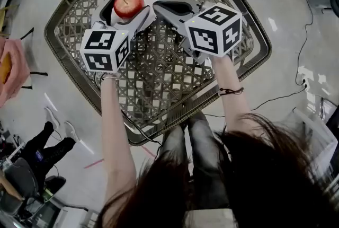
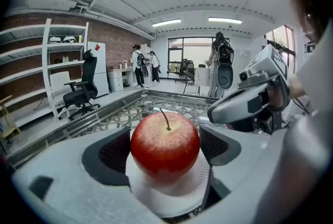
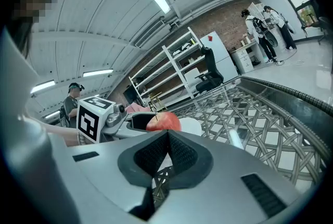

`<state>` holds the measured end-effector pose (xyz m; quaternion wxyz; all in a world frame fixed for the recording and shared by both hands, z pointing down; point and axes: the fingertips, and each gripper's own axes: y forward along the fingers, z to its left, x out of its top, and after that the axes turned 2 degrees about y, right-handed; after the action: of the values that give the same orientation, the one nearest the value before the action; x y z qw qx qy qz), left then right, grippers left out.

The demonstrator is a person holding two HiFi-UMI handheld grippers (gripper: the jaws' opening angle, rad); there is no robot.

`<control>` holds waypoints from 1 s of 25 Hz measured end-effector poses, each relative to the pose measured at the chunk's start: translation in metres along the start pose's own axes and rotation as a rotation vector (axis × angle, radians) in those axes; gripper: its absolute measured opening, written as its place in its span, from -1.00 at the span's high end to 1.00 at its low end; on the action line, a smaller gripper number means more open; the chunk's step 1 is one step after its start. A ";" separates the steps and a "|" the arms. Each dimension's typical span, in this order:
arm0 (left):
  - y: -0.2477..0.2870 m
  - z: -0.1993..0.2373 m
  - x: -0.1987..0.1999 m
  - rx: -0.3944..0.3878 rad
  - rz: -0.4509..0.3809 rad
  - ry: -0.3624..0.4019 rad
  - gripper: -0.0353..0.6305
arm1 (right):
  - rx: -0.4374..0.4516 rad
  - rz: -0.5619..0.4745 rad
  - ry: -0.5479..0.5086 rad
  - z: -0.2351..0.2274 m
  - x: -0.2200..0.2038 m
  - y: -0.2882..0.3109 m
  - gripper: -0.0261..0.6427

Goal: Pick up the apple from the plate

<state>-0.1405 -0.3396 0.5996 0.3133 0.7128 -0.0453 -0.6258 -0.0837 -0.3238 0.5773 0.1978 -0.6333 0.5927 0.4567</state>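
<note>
Left gripper [image 2: 165, 134] fingers [image 2: 112, 152] flank apple [image 2: 165, 147], stem [image 2: 165, 120] upright.

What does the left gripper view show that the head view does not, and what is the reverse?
Only the left gripper view shows the room: shelves, an office chair and people standing far back. Only the head view shows the person's legs and the whole lattice table. Both show the apple on its plate, gripped between the fingers of the left gripper, with the right gripper nearby.
</note>
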 end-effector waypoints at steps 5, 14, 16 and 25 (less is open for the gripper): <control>0.001 0.002 -0.001 0.014 0.021 0.028 -0.34 | 0.000 0.000 0.002 -0.001 0.001 0.001 0.89; 0.001 0.004 0.000 0.016 0.009 0.019 -0.33 | 0.000 0.000 0.000 -0.001 0.001 0.001 0.89; 0.001 0.004 0.000 0.015 0.009 0.021 -0.33 | 0.000 0.002 0.003 -0.002 0.001 0.002 0.89; -0.007 0.002 0.009 0.013 -0.006 0.002 -0.32 | 0.001 -0.001 -0.003 0.002 0.010 0.002 0.89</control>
<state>-0.1427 -0.3393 0.5882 0.3067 0.7157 -0.0471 -0.6258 -0.0876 -0.3285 0.5689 0.1990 -0.6329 0.5923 0.4572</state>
